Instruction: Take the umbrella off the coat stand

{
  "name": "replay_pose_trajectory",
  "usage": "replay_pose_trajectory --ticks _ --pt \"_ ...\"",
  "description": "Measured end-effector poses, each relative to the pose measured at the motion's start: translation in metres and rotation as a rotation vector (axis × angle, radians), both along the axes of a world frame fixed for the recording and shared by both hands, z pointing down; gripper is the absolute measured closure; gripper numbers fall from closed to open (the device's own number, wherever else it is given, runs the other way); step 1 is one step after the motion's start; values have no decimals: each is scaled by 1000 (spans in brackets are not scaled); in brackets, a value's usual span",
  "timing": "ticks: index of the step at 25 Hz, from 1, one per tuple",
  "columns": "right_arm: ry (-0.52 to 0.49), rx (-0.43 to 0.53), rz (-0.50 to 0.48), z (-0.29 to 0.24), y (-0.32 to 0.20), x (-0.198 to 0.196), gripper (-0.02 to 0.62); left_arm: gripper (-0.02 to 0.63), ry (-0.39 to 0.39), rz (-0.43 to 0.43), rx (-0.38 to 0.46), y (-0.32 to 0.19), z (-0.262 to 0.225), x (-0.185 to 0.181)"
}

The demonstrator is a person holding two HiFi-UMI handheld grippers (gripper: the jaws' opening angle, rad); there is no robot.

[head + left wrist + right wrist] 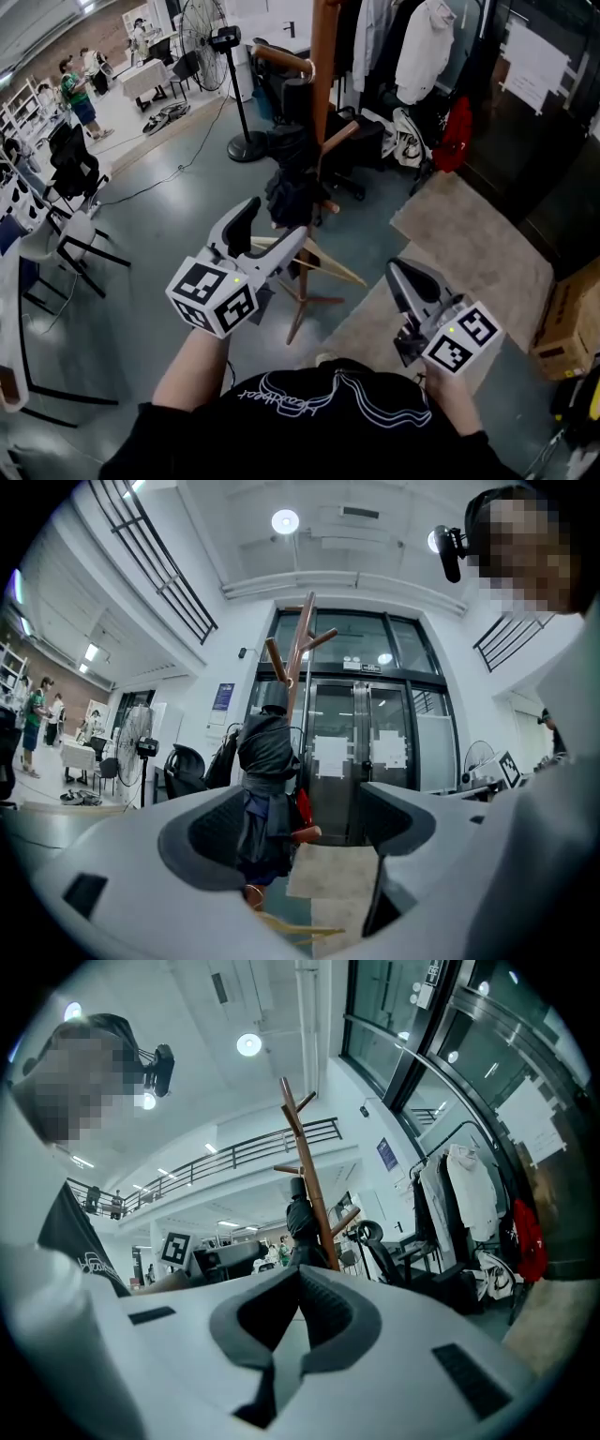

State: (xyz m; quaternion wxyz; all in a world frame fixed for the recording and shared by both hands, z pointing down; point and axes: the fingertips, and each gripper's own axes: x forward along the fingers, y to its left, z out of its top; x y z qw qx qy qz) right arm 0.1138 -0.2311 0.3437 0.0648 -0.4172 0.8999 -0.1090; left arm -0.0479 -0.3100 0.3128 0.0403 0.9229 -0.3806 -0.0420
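Black umbrella [292,178] on wooden coat stand [322,66] — door notices [536,62] illegible

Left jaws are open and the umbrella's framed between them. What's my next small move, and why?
Probably move the left gripper straight forward toward the umbrella. Its jaws stand apart, and the dark folded umbrella hanging on the coat stand shows between them but well short of contact. The right gripper has its jaws together, so it looks less ready to grasp.

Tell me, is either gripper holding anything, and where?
Nothing is held. The left gripper is open, short of the umbrella on the coat stand; the right gripper is shut, empty.
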Motion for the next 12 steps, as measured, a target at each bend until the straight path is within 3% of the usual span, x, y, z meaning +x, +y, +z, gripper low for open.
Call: replay_pose_trajectory --ticks 12 --pt "0 8 -82 -15 -59 10 591 236 -80 -86 -16 -65 -2 9"
